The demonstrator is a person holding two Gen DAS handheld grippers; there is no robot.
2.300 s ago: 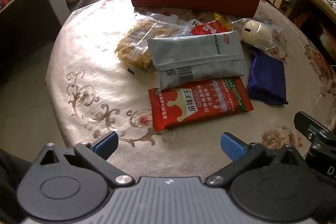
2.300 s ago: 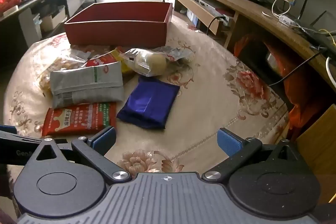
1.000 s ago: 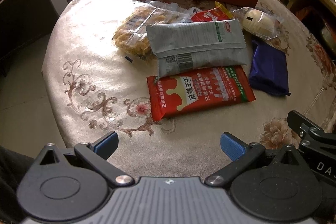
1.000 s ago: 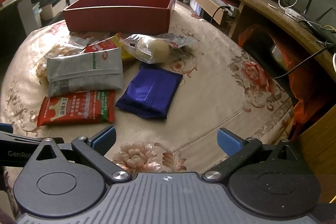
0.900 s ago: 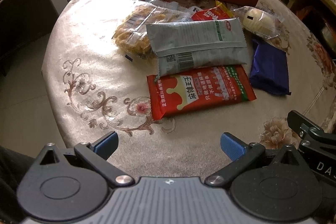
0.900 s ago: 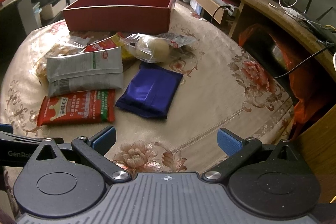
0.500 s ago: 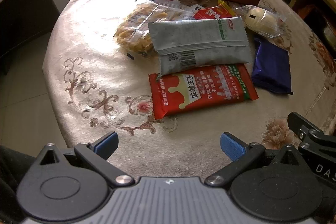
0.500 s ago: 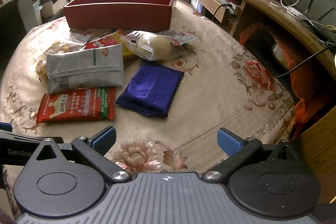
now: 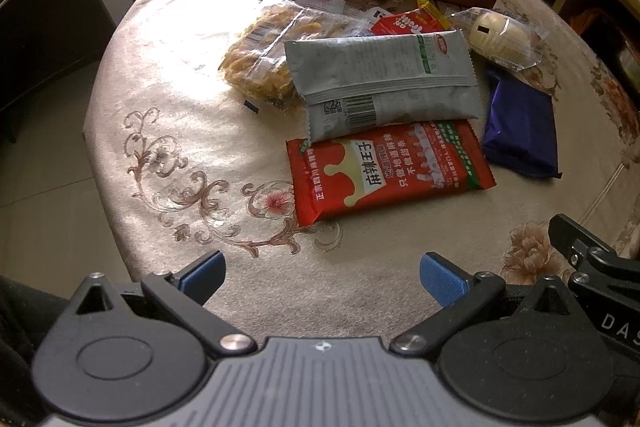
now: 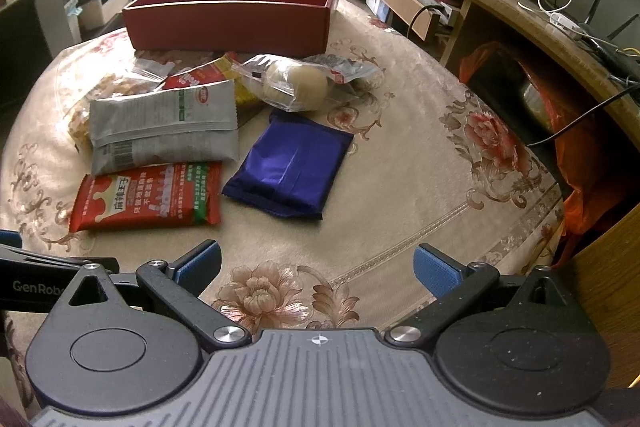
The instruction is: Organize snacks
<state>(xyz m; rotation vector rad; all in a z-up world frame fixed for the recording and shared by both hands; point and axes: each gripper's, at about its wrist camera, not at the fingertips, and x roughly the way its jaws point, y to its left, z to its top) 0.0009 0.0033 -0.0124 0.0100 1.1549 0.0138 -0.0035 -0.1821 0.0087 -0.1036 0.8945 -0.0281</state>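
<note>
Both tools have eased slightly nearer the snacks, which lie unmoved. Floral surface [image 10: 420, 187] carries the red box [image 10: 228, 23] at its far side, empty. Before it lie the grey packet [image 9: 380, 83], red packet [image 9: 388, 171], blue packet [image 10: 288, 167] and wrapped bun [image 10: 296, 87]. Left tool [image 9: 322, 277] and right tool [image 10: 316, 267] hover spread, holding nothing.

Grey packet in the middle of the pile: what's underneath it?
The grey packet overlaps the clear bag of yellow snacks, a small red packet and the top edge of the large red packet. Anything else beneath is covered.
</note>
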